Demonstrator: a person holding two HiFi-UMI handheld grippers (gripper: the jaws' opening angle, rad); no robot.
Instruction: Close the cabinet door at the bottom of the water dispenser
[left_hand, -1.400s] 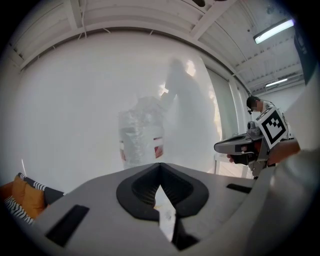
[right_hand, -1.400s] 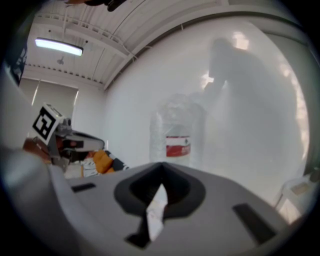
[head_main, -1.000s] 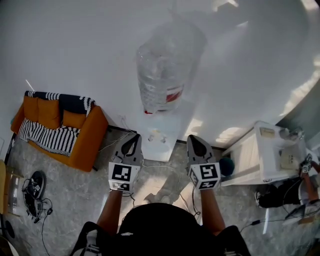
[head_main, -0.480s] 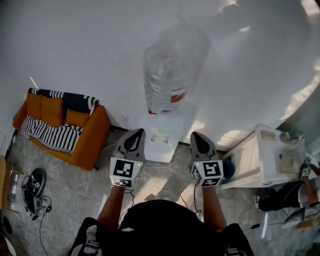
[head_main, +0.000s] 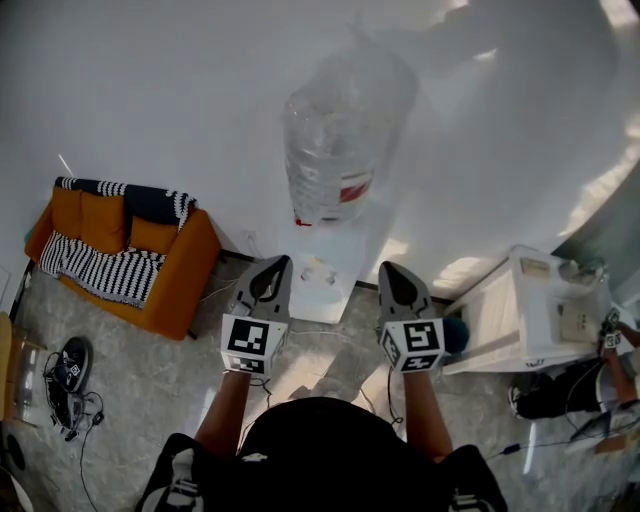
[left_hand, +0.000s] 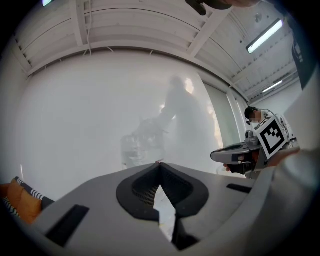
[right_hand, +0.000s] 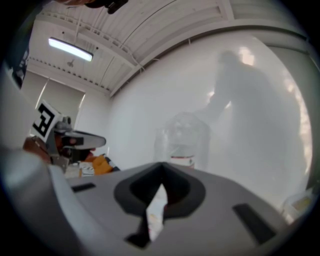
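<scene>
Since the dispenser (head_main: 338, 290) stands dead ahead between my left fingers (head_main: 283, 283) and right fingers (head_main: 385, 290), both clenched empty, its door must lie below, hidden; neither hand nearer.

Over the last second we have lifted the left gripper (head_main: 273, 266) a little, so its nose and marker cube now sit a touch higher in the head view. Our head has also swung slightly. The water bottle (head_main: 335, 150) and the orange sofa (head_main: 160, 275) have slid a shade toward the right edge of that view. Nearly all of this came in the first half of that second.
</scene>
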